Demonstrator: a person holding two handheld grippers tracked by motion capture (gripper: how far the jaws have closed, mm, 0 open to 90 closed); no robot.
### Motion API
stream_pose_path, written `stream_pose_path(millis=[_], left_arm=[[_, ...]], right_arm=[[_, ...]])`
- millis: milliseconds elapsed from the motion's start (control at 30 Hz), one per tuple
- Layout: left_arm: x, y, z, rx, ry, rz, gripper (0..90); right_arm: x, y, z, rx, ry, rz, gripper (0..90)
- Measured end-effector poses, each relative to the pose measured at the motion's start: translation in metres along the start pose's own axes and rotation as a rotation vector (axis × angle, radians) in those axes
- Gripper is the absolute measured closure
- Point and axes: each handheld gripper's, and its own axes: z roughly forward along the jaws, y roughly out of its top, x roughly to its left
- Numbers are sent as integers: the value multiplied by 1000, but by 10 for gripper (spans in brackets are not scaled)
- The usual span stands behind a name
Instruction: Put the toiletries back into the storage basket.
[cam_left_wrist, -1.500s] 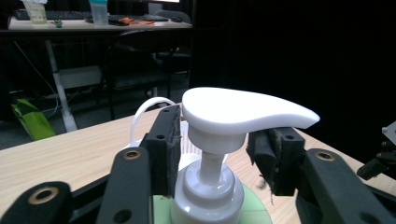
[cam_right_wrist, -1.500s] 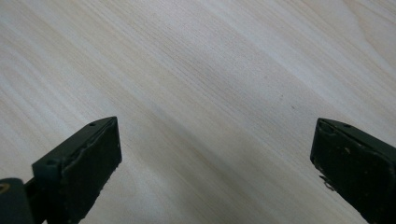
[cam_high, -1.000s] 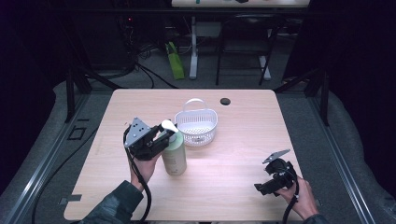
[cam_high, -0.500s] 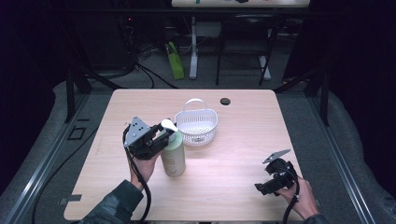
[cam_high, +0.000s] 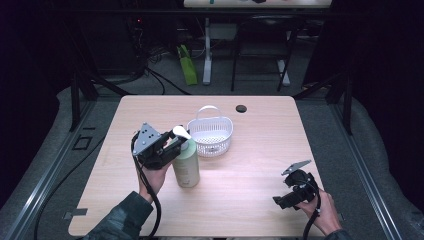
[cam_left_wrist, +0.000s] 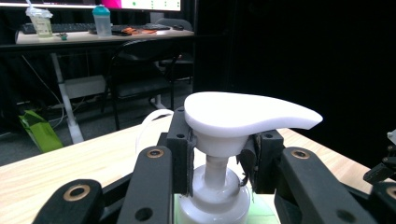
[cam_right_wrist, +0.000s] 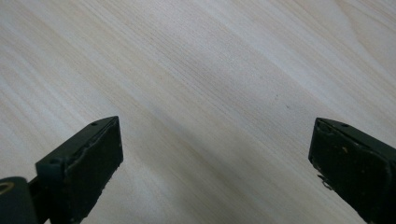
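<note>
A pale green pump bottle (cam_high: 186, 167) with a white pump head (cam_high: 181, 132) stands upright on the wooden table (cam_high: 250, 150). My left gripper (cam_high: 175, 145) is shut on the bottle's neck, just under the pump head (cam_left_wrist: 243, 114); its pads (cam_left_wrist: 180, 154) press the white stem from both sides. A white plastic basket (cam_high: 210, 134) with a handle sits just right of and behind the bottle. My right gripper (cam_high: 280, 201) is held low over the table's near right corner, its jaws wide open over bare wood (cam_right_wrist: 210, 93) with nothing between them.
A small black disc (cam_high: 241, 108) lies near the table's far edge. Beyond the table are desk legs, cables and a green bag (cam_high: 187, 70) on the floor. A chair and a desk with bottles (cam_left_wrist: 100, 18) stand in the background.
</note>
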Motion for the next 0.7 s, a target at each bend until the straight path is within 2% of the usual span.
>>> stream_pose_path(millis=[267,467,700], left_arm=[[1,6,1,4,-2,5,675],[4,11,2,3,0,4,675],[4,20,2,5,2,21,675]], right_arm=[[0,0,1,2,4,10,27],[-2,-1,1,5,3,0,27],[-1,-1,0,4,2,-2,27]])
